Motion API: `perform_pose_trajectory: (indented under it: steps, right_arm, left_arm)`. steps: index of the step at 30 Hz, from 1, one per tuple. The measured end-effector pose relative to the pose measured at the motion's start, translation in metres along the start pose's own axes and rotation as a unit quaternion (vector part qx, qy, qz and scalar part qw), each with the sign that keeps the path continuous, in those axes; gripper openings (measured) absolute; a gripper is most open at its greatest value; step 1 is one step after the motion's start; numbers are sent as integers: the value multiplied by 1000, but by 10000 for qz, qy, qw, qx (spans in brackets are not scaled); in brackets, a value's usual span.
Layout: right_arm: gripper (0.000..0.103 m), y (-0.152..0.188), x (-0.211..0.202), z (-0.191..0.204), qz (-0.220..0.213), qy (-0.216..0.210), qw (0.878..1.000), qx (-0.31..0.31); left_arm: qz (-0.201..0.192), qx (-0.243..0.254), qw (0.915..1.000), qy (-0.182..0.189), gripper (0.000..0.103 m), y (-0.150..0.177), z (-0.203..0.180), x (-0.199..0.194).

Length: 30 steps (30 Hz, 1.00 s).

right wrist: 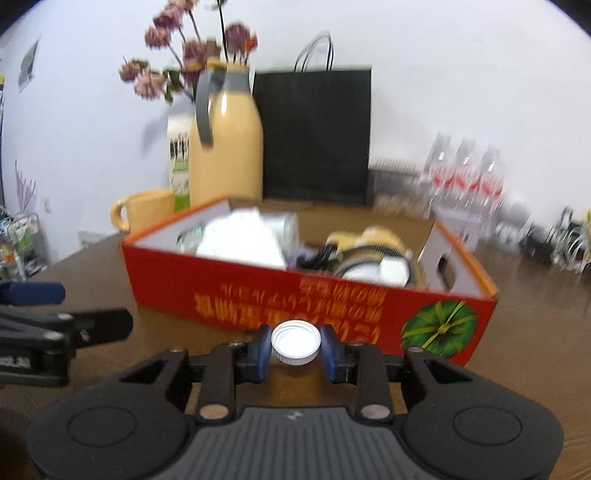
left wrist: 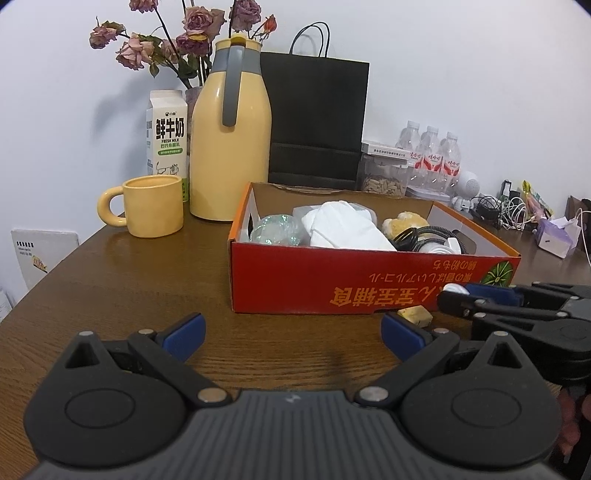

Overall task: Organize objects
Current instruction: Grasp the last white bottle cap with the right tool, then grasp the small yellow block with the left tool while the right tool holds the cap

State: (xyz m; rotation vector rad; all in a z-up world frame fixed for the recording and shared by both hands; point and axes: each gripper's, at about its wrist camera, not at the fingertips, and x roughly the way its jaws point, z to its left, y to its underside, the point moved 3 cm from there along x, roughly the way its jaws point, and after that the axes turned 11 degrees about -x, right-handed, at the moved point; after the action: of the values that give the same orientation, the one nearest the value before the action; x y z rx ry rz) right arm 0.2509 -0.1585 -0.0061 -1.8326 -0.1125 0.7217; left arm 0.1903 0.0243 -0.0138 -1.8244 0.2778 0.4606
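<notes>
Grippers first: we hold our right gripper [right wrist: 295, 347] clamped on a white bottle cap [right wrist: 295, 346], its blue pads pressing the cap's ribbed rim from both sides, the open hollow of the cap facing the camera. We carry it just in front of the red cardboard box [right wrist: 258, 295], above the brown wooden surface [left wrist: 129, 288]. Our left gripper [left wrist: 293, 334] has its fingers spread wide apart with nothing between them, low over the surface in front of the box.

From the left wrist view we see the right gripper reaching in from the right edge, the cap a small white spot at its tip, close to the box's front wall. Below it a small yellowish block [left wrist: 414, 314] lies on the surface, just beside the box.

Inside the box we see a white folded cloth [left wrist: 343, 225], a crumpled clear wrapper [left wrist: 275, 229], a yellow plush item [left wrist: 404, 221] and a black cord [left wrist: 424, 234].

Behind the box stand a yellow mug [left wrist: 153, 210], a milk carton [left wrist: 166, 140], a tall yellow jug [left wrist: 231, 129] with a grey handle, dried roses [left wrist: 192, 29] and a black paper bag [left wrist: 316, 118]. Water bottles [left wrist: 430, 155] stand farther right. The right wrist view is blurred.
</notes>
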Motion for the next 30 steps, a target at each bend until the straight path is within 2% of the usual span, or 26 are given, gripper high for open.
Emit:
perform_pose_trajectory:
  steps: [18, 25, 30]
  right_arm:
    - [27, -1, -15, -17, -421, 79, 9991, 18]
    - [27, 5, -19, -40, -424, 161, 9990, 38]
    - [27, 10, -19, -52, -394, 162, 9991, 24]
  left_arm:
    - [222, 127, 9994, -228, 103, 9, -4, 14]
    - [371, 129, 9985, -379, 103, 10, -11, 23]
    - [558, 155, 9977, -347, 103, 13, -26, 33]
